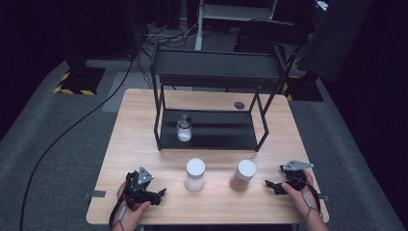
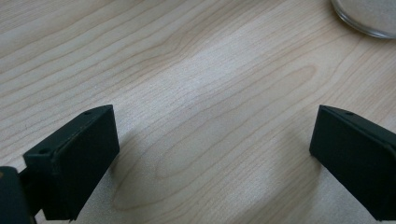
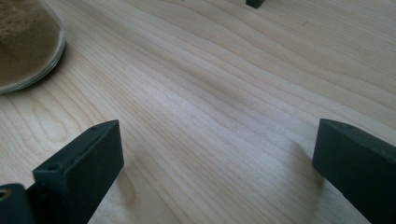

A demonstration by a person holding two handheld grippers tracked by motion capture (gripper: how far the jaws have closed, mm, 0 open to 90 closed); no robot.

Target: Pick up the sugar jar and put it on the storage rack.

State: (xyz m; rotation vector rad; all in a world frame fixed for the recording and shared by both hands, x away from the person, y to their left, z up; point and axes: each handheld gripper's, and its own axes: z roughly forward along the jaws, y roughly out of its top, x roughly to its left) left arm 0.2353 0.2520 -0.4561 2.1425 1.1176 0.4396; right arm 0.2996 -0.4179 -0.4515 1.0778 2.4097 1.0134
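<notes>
Two white-lidded jars stand near the table's front: one with white powder (image 1: 195,174) and one with brown powder (image 1: 242,176). A third, smaller jar (image 1: 184,128) with a dark lid sits on the lower shelf of the black rack (image 1: 209,132). My left gripper (image 1: 161,195) rests on the table left of the white jar, open, with bare wood between its jaws (image 2: 212,154); the white jar's base (image 2: 366,16) shows at the upper right of the left gripper view. My right gripper (image 1: 269,186) lies right of the brown jar (image 3: 23,46), open and holding nothing (image 3: 217,158).
The black two-level rack (image 1: 211,62) takes up the back half of the wooden table (image 1: 139,144). A small dark disc (image 1: 239,105) lies behind it. One rack foot (image 3: 254,3) shows ahead of the right gripper. A black cable (image 1: 62,134) runs over the grey floor at left.
</notes>
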